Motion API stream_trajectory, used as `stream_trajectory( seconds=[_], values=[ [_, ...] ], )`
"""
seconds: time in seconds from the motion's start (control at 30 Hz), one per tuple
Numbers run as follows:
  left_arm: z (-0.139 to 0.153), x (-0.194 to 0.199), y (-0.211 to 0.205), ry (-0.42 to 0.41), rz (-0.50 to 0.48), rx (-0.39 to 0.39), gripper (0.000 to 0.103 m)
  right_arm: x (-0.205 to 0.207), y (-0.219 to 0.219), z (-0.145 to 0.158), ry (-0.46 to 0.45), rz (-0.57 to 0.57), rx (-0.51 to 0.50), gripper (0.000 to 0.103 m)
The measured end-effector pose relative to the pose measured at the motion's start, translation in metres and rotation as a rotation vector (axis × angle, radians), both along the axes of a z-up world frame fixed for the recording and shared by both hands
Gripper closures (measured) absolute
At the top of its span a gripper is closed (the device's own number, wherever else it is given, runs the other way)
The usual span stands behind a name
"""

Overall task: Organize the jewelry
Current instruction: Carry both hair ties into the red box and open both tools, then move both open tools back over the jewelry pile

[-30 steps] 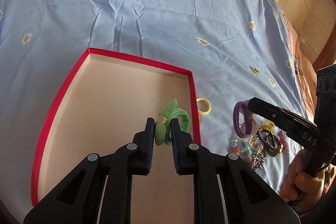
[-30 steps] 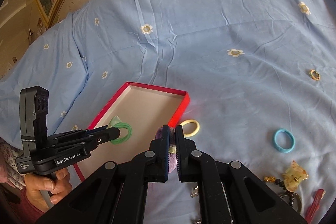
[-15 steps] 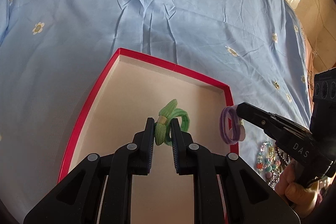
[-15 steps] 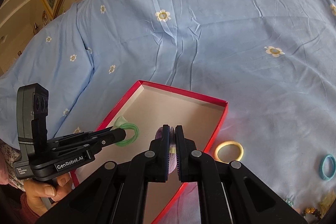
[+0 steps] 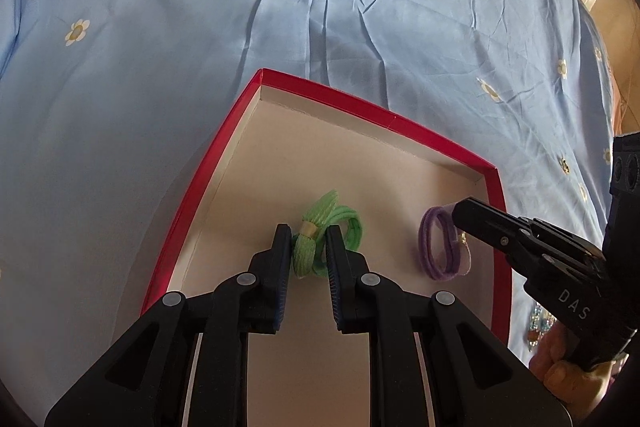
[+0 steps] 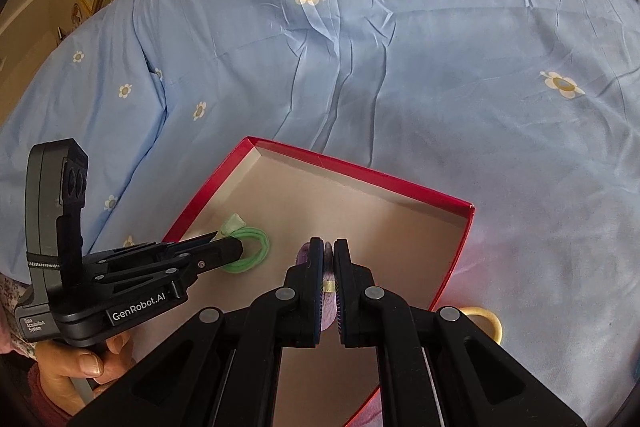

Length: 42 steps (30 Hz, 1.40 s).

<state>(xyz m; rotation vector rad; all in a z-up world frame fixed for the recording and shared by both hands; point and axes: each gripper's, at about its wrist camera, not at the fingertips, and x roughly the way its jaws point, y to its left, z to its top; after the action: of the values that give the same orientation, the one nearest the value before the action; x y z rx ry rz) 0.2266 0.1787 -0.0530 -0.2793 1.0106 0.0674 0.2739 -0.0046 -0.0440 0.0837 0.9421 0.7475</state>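
Both grippers hang over the red box (image 5: pixel 440 143), each with a hair tie, and the job in hand looks to be the drop. To do it well I'd bring each tie low over the pale floor before letting go — these are springy loops, and released from height they may bounce or roll toward a wall. Spreading the fingers slowly should let the loop slide off the pads rather than cling to one. Keeping the two ties apart, as they are now, would leave the box tidy.

The left gripper (image 5: pixel 307 251) points forward and down into the near part of the box, its fingers pinched on the green tie (image 5: pixel 330 237), gripping it by the fabric knot so the loop sticks out ahead. From the right wrist view the same loop (image 6: pixel 248 253) sits well inside the left wall, though whether it touches the floor I can't tell.

The right gripper (image 6: pixel 329 267) comes in from the right side, angled leftward across the box, fingers nearly closed on the purple tie (image 5: pixel 438 247), which dangles near the right wall. A hand (image 6: pixel 80 363) holds the left tool's grip at the lower left.

A yellow ring (image 6: pixel 486 321) lies on the blue sheet (image 6: pixel 400 47) just outside the box — one of the pieces not yet put away.
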Motion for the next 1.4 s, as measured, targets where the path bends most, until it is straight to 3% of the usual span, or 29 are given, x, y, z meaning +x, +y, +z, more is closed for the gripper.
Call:
stream_trajectory(
  seconds=[0.17, 0.23, 0.33, 0.37, 0.43, 0.63, 0.83, 1.03, 1.27, 1.4],
  values=[
    [0.000, 0.000, -0.003, 0.006, -0.002, 0.020, 0.079, 0.002, 0.005, -0.007, 0.009, 0.000, -0.018, 0.093],
    [0.003, -0.001, -0.004, -0.002, 0.002, 0.030, 0.063, 0.002, 0.003, -0.007, 0.015, -0.001, -0.010, 0.093],
    [0.009, -0.006, -0.005, -0.018, 0.009, 0.060, 0.056, 0.002, 0.000, -0.004, 0.013, -0.007, 0.006, 0.087],
    [0.011, -0.008, -0.005, -0.022, 0.012, 0.065, 0.055, 0.002, -0.003, -0.002, 0.012, -0.014, 0.016, 0.079],
    [0.015, -0.012, -0.004, -0.028, 0.018, 0.066, 0.053, 0.000, -0.009, 0.003, 0.005, -0.025, 0.033, 0.073],
    [0.028, -0.034, -0.008, -0.059, 0.032, 0.033, 0.050, -0.012, -0.028, 0.016, -0.009, -0.042, 0.059, 0.072],
    [0.037, -0.059, -0.028, -0.079, 0.015, -0.009, 0.042, -0.035, -0.068, 0.027, -0.014, -0.100, 0.082, 0.062],
    [0.042, -0.073, -0.058, -0.090, -0.041, -0.047, 0.039, -0.059, -0.114, 0.033, -0.024, -0.177, 0.093, 0.053],
    [0.046, -0.080, -0.095, -0.093, -0.112, -0.068, 0.038, -0.080, -0.165, 0.043, -0.043, -0.261, 0.091, 0.052],
    [0.046, -0.079, -0.113, -0.093, -0.150, -0.065, 0.038, -0.086, -0.190, 0.048, -0.058, -0.304, 0.082, 0.047]
  ],
)
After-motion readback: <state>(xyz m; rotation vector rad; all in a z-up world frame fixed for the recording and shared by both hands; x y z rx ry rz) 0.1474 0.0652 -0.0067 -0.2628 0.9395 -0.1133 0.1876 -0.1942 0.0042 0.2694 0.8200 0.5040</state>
